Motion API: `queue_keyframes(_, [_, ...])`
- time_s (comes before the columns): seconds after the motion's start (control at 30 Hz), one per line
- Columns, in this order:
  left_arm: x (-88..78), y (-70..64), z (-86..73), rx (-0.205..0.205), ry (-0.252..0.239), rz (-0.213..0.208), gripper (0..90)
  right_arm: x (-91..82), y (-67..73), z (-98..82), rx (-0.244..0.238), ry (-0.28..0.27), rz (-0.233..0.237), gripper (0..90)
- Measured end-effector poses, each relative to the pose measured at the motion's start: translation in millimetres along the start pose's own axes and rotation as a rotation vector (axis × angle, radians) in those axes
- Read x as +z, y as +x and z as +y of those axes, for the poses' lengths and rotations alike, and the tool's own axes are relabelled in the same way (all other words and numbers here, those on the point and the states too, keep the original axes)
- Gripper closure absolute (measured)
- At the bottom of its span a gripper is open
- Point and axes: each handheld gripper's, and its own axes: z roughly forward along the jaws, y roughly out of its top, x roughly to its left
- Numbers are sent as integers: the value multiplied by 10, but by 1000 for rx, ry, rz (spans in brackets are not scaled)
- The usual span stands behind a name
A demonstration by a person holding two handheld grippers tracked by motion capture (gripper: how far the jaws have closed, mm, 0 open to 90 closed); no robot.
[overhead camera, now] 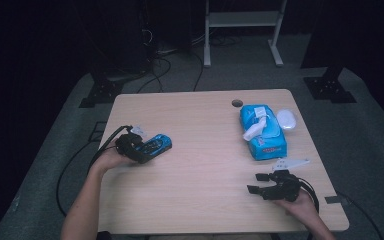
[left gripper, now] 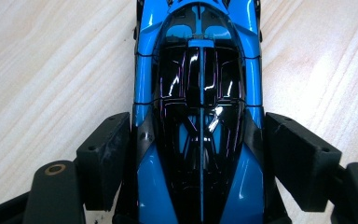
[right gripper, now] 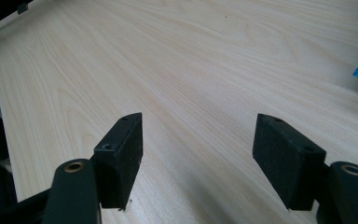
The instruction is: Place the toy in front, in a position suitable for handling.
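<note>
Glossy blue toy car (left gripper: 200, 116) sits clamped in left tool (left gripper: 198, 158); right tool (right gripper: 198, 158) gapes empty.

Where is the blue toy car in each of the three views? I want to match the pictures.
High view: the blue toy car lies at the table's left side, between the left gripper's jaws.
Left gripper view: the car fills the centre, with the pads against its sides.
Right gripper view: not in it.
Shared landmark: the pale wooden table.
</note>
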Motion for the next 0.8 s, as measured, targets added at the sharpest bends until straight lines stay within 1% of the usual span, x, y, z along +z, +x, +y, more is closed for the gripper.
queue_keyframes(0.2, [6, 2, 24, -1, 15, -2, 248, 6, 4, 1, -3, 3, 1, 326])
queue_keyframes(0.27, [16, 3, 39, -4, 31, -3, 245, 8, 6, 3, -4, 4, 1, 326])
queue_keyframes(0.3, [20, -3, 47, 2, 31, 3, 239, 8, 6, 3, -4, 4, 1, 326])
queue_keyframes(0.33, [30, -9, 67, 3, 29, 16, 178, 10, 5, 3, -4, 3, 1, 326])
queue_keyframes(0.37, [34, -11, 77, -2, 32, 21, 178, 10, 5, 3, -4, 3, 1, 326])
queue_keyframes(0.4, [41, -11, 98, -8, 22, 32, 162, 10, 5, 2, -4, 4, 1, 326])
queue_keyframes(0.47, [57, -14, 124, -10, 9, 40, 143, 13, 7, 3, -4, 8, 3, 326])
queue_keyframes(0.53, [107, -11, 144, -28, 12, 38, 132, 14, 8, 2, -6, 7, 4, 326])
queue_keyframes(0.57, [126, -9, 149, -24, 21, 48, 130, 13, 7, 1, -6, 5, 4, 326])
queue_keyframes(0.6, [126, -9, 149, -24, 21, 48, 116, 13, 7, 1, -6, 5, 4, 326])
queue_keyframes(0.67, [175, -5, 167, -42, 20, 42, 113, 11, -1, 0, -2, 4, 4, 326])
queue_keyframes(0.73, [190, -4, 175, -44, 16, 43, 125, 11, -2, 0, -3, 4, 4, 326])
queue_keyframes(0.77, [212, -3, 192, -57, 8, 28, 135, 12, 0, 0, -4, 5, 5, 326])
queue_keyframes(0.8, [228, -2, 203, -63, 12, 24, 136, 13, 2, 0, -4, 5, 5, 326])
